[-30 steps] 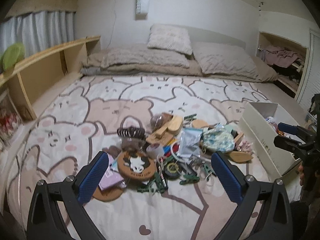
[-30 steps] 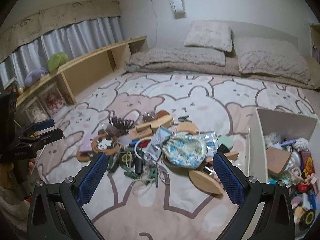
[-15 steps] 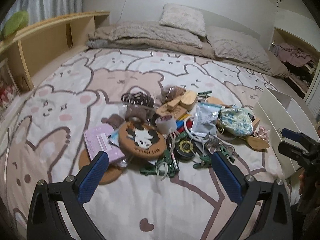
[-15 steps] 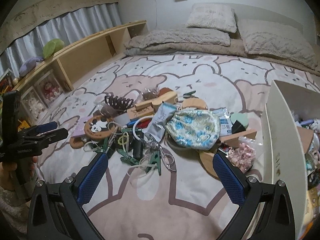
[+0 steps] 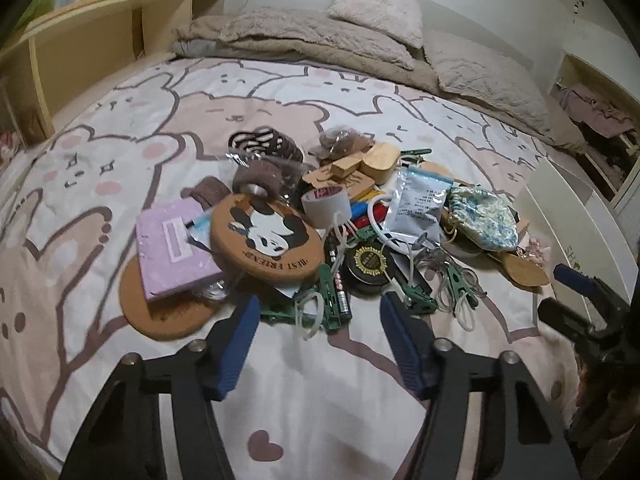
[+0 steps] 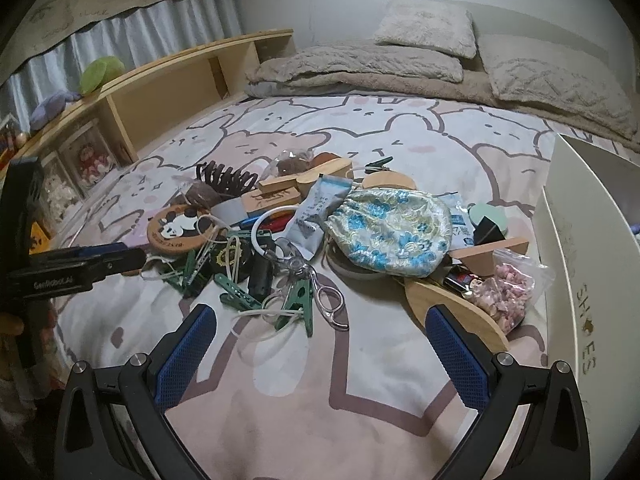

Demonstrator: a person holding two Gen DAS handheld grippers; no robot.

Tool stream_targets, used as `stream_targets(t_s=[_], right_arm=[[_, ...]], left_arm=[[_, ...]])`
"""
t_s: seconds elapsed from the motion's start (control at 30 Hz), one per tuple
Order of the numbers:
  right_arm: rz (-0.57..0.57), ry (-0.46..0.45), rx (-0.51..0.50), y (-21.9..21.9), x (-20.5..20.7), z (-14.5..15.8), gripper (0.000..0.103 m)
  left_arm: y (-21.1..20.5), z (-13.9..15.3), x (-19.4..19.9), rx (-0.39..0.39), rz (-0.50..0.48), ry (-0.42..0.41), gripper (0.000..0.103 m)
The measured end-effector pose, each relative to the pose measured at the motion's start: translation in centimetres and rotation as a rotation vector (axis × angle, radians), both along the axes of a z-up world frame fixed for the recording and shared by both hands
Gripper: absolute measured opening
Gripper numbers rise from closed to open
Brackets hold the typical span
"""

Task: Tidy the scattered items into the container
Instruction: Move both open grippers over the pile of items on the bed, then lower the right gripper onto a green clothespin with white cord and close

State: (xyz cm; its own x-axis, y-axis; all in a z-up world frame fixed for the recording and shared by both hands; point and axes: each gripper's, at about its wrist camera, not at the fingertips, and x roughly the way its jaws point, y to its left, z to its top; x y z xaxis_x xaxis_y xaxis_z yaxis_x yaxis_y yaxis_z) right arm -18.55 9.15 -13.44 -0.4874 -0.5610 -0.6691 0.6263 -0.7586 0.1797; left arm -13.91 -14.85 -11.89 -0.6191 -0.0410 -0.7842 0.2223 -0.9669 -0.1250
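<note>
A pile of small items lies on the bear-print bedspread [image 5: 120, 184]: a panda cork coaster [image 5: 266, 236], a purple packet [image 5: 172, 248], a tape roll [image 5: 324, 204], a floral pouch [image 6: 388, 232], scissors [image 6: 328, 296] and green clothes pegs [image 5: 332, 304]. My left gripper [image 5: 318, 300] hangs low over the pile's near edge. Its jaws are closing, with the pegs and a battery just beyond the tips, and the pads touch nothing. My right gripper [image 6: 319, 312] stands wide open in front of the scissors and pegs. The white box [image 6: 580, 240] stands at the right.
A wooden shelf unit [image 6: 172, 92] runs along the bed's left side. Pillows and a folded blanket [image 5: 320, 36] lie at the head. A bag of pink beads [image 6: 508, 292] and curved wooden pieces [image 6: 452, 308] rest against the box. Bare bedspread lies in front of the pile.
Both grippers have come down and closer to the pile, which now fills more of each view. The left jaws have narrowed from wide open. The right jaws kept their width.
</note>
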Motion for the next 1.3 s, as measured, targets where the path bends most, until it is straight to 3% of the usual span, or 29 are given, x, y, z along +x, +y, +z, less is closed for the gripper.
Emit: stream_targets(t_s=[0.23,0.3,0.53,0.8,0.9,1.07,1.13,1.3], right_arm=[[0.048,0.125,0.032,-1.5,2.1,-0.4,0.103],[0.074,0.145,0.051,-2.3,2.6,-0.5,0.103],[0.066,0.244,0.136,-4.3,4.3,-1.4,0.103],[0.038,0.233,0.2,-5.3,4.4,-3.2,0.103],[0.025,0.236,0.207,-5.3,4.3,-3.3,0.1],[0.067,0.19,0.2,-5.6,4.0,-3.7,0.057],[0.085,0.18,0.221,-6.1,4.0,-3.9,0.049],[0.142,0.203,0.286,-7.8,4.7,-4.5,0.048]], left_arm=[[0.8,-1.6,-0.4,-0.005,-0.007,-0.039,0.058],[0.6,-1.8,-0.5,0.004,0.0,-0.042,0.047],[-0.3,-2.5,-0.4,0.052,0.027,-0.059,0.032],[-0.8,-3.0,-0.4,0.116,0.022,-0.06,0.03],[-0.8,-2.9,-0.4,0.117,0.021,-0.052,0.017],[-0.9,-2.9,-0.5,0.13,0.021,-0.044,0.017],[-1.0,-2.8,-0.3,0.136,0.026,-0.033,0.015],[-1.0,-2.2,0.2,0.168,0.019,0.001,0.015]])
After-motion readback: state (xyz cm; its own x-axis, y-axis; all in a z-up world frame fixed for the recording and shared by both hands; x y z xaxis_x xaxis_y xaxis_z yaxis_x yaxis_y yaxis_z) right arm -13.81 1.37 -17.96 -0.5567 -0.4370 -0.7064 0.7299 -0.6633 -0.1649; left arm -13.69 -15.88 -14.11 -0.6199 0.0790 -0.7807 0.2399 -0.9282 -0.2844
